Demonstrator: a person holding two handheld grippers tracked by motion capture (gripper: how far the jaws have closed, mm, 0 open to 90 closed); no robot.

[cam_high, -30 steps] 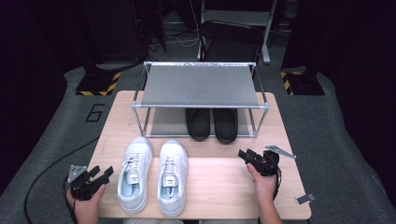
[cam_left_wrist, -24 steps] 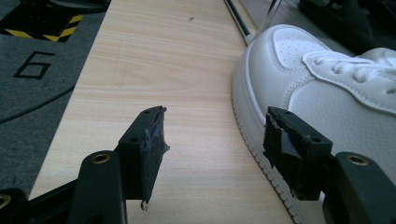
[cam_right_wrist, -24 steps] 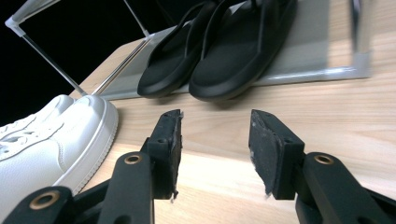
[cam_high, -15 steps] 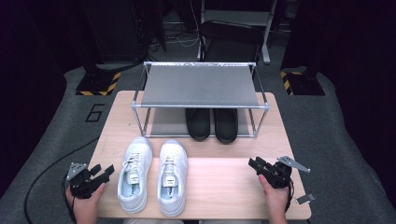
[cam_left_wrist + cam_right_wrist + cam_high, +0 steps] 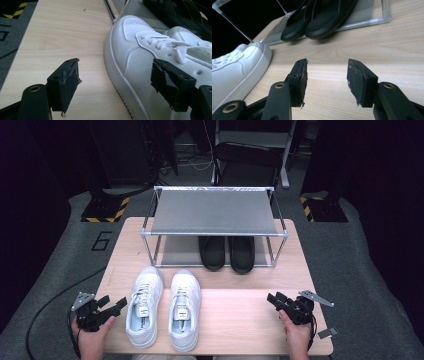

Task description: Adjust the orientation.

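Note:
A pair of white sneakers [image 5: 145,306] stands at the front left of the wooden table [image 5: 240,320], toes pointing away from me. My left gripper [image 5: 114,306] hovers open just left of the left sneaker. In the left gripper view its jaws [image 5: 115,65] stand wide apart, with the left sneaker's side [image 5: 140,57] ahead of the right jaw. My right gripper [image 5: 274,298] is open near the front right edge, over bare wood. The right gripper view looks past the open gripper [image 5: 328,63] to a white sneaker [image 5: 237,67] and a pair of black shoes [image 5: 322,17].
A metal shoe rack [image 5: 215,212] with a grey top shelf stands at the back of the table, and the black shoes [image 5: 227,252] sit on its lower level. A small grey tag [image 5: 327,332] lies at the front right corner. Dark floor mats surround the table.
My right gripper has drawn back to the right and toward the front edge of the table. The left gripper and the shoes have stayed put.

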